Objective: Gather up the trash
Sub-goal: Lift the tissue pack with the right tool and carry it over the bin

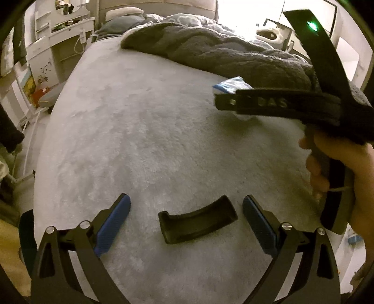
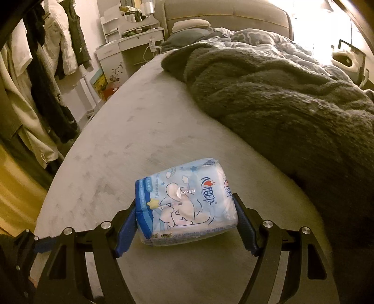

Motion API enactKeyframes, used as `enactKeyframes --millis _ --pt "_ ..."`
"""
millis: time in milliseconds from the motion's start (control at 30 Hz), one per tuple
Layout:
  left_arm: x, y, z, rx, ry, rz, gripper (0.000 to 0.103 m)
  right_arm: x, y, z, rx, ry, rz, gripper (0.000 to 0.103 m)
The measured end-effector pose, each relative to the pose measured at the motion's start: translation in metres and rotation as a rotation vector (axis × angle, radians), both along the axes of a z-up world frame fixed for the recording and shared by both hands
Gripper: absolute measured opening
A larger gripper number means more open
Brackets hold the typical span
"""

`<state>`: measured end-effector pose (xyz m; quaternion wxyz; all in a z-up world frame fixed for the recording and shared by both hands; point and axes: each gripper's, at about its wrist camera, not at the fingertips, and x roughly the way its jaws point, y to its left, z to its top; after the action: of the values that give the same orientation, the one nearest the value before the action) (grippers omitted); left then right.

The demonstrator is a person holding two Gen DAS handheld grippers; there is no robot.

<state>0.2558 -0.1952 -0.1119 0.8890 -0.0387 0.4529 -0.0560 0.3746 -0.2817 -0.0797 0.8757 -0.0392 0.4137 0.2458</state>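
One blue tissue pack [image 2: 187,203] sits on the grey bed [image 2: 131,131], squeezed between the two blue pads of the right gripper [image 2: 187,224], while the left gripper [image 1: 187,224] stands wide apart over one black curved piece [image 1: 198,219].

Both looking steeply down from close above the grey bed [image 1: 145,131], sharing its dark blanket [image 2: 280,98] and headboard end.

Bedroom – pale grey bed [image 2: 145,131] with a rumpled dark fleece blanket [image 2: 268,93], padded headboard [image 2: 224,14] behind; white dresser [image 2: 131,44] beside it, clothes [image 2: 46,70] hung left – glare at right.
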Motion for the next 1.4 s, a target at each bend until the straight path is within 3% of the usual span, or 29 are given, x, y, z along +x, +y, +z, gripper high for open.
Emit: enactKeyframes --millis 133,267,400,500,567,800,900,1167,1400 --pt "0.0 -0.001 0.0 0.022 -0.017 0.01 0.094 -0.001 -0.007 0.003 -0.003 -0.011 -0.008 0.075" --pt "-0.006 0.003 0.003 0.029 -0.033 0.031 0.076 -0.003 -0.01 0.01 0.009 -0.029 -0.017 0.075" --pt "-0.007 0.008 0.006 0.026 -0.043 0.02 0.065 -0.005 -0.007 0.015 0.01 -0.046 -0.015 0.075" --pt "-0.008 0.011 0.008 0.014 -0.041 -0.017 0.063 -0.008 -0.004 0.022 0.014 -0.062 -0.018 0.075" --pt "-0.01 0.014 0.011 0.009 -0.056 -0.03 0.055 -0.011 -0.002 0.027 0.02 -0.071 -0.022 0.075" --pt "-0.015 0.02 0.022 -0.043 -0.071 -0.123 0.037 -0.029 -0.001 0.032 0.021 -0.066 -0.04 0.075" --pt "-0.016 0.029 0.026 -0.112 -0.065 -0.15 0.026 -0.037 0.0 0.035 0.028 -0.069 -0.058 0.075" --pt "-0.025 0.044 0.03 -0.165 -0.081 -0.207 0.015 -0.057 0.006 0.049 0.076 -0.093 -0.096 0.075" --pt "-0.039 0.052 0.034 -0.146 -0.104 -0.256 0.014 -0.066 0.013 0.06 0.099 -0.113 -0.102 0.075"
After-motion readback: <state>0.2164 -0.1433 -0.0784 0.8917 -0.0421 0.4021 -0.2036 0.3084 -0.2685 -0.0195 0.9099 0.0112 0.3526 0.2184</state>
